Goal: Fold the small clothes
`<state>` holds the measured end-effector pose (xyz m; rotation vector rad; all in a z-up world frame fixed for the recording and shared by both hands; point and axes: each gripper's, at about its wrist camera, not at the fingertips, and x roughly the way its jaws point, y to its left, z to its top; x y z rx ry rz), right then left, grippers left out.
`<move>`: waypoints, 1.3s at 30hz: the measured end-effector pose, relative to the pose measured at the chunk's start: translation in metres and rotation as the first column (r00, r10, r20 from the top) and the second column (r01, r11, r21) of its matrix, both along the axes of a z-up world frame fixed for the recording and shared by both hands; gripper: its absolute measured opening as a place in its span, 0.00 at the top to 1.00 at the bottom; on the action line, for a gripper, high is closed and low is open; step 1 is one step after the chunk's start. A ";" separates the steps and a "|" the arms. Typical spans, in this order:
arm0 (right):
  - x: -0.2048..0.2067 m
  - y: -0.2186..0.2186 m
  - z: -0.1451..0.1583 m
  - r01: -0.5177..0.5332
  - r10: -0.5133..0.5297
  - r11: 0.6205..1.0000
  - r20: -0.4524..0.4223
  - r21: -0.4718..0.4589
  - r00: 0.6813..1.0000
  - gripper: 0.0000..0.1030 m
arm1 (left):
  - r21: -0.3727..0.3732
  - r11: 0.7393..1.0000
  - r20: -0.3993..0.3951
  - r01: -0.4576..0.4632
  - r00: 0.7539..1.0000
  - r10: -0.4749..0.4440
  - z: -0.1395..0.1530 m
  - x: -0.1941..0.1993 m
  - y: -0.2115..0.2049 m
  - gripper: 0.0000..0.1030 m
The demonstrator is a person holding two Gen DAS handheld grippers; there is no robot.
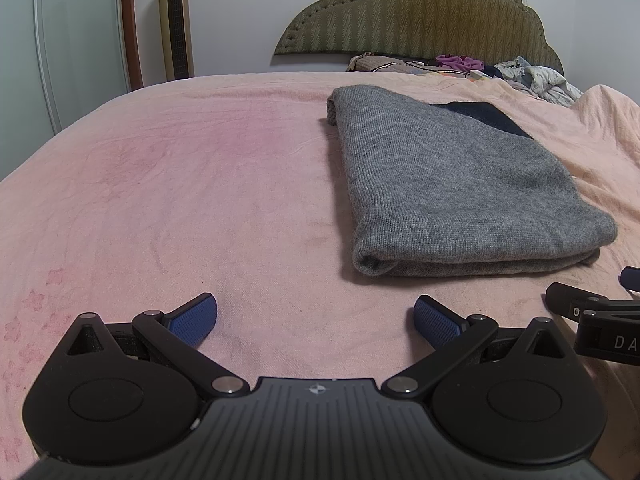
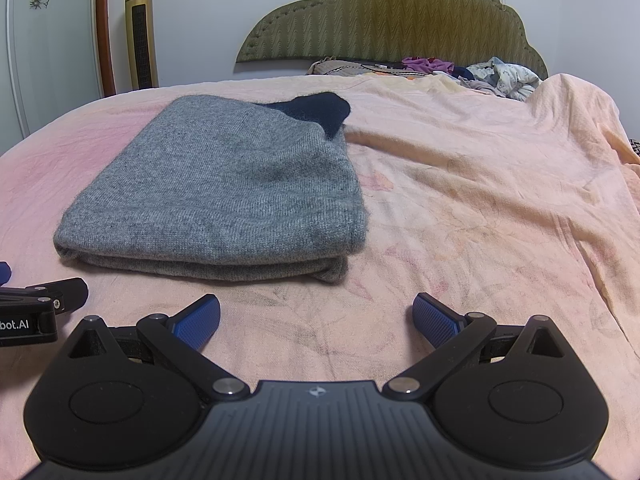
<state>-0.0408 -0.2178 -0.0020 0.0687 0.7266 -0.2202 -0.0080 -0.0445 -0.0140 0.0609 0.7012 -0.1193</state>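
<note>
Here, in the left wrist view, the folded sweater point(image 1: 460, 184) lies on the bed point(image 1: 180, 200) ahead and right of the left gripper point(image 1: 315, 320), whose jaws gape empty. In the right wrist view, the sweater point(image 2: 224, 192) sits ahead-left of the right gripper point(image 2: 316, 318), equally wide and empty, long axis running away.

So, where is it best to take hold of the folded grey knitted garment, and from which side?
Probably grip the folded grey knitted garment at its near rounded fold edge, by the right corner. That edge faces the open right tool and is thick and free. Come in low over the pink blanket.
</note>
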 end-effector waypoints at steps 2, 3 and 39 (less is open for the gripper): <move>0.000 0.000 0.000 0.000 0.000 1.000 0.000 0.000 1.000 0.00 | 0.000 1.000 0.000 0.000 1.000 0.000 0.000 0.000 0.000 0.00; -0.001 0.000 0.000 0.000 0.000 1.000 0.000 -0.001 1.000 0.00 | 0.000 1.000 0.000 0.000 1.000 0.000 0.000 0.000 0.000 0.00; -0.006 0.001 0.009 -0.016 0.016 1.000 -0.009 0.005 1.000 0.00 | 0.048 0.999 -0.027 0.007 1.000 -0.005 0.012 -0.005 -0.002 0.00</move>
